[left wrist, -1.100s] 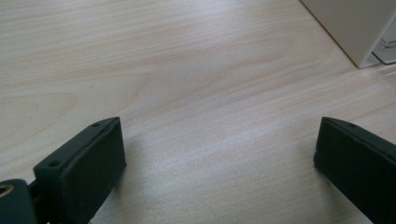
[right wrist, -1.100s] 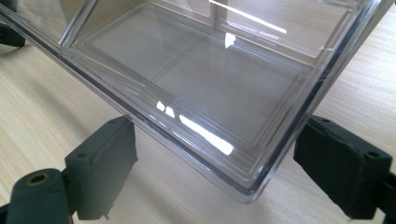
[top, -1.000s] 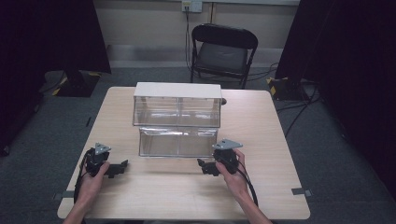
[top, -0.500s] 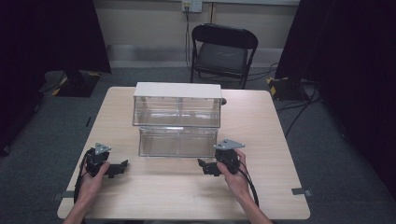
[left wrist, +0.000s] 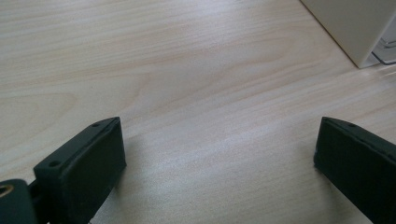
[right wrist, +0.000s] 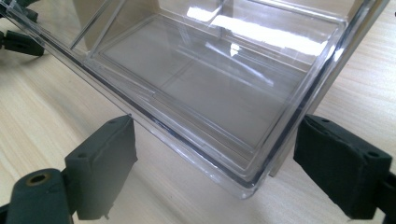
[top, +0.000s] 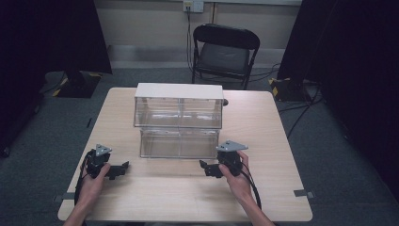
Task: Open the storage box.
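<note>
A small drawer cabinet with a white top (top: 179, 91) stands mid-table. Its upper clear drawers (top: 178, 113) are in, while the lower clear drawer (top: 179, 142) is pulled out toward me and holds nothing. My left gripper (top: 123, 168) rests on the table at the drawer's front left, open, with bare wood (left wrist: 187, 70) between its jaws and the cabinet's white corner (left wrist: 355, 28) off to one side. My right gripper (top: 203, 168) sits at the drawer's front right, open, and a corner of the drawer (right wrist: 210, 93) lies just ahead between its jaws.
The wooden table (top: 263, 132) has bare room on both sides of the cabinet and along its near edge. A black folding chair (top: 223, 52) stands behind the table. Cables (top: 301, 113) run over the grey floor at the right. Dark curtains flank the scene.
</note>
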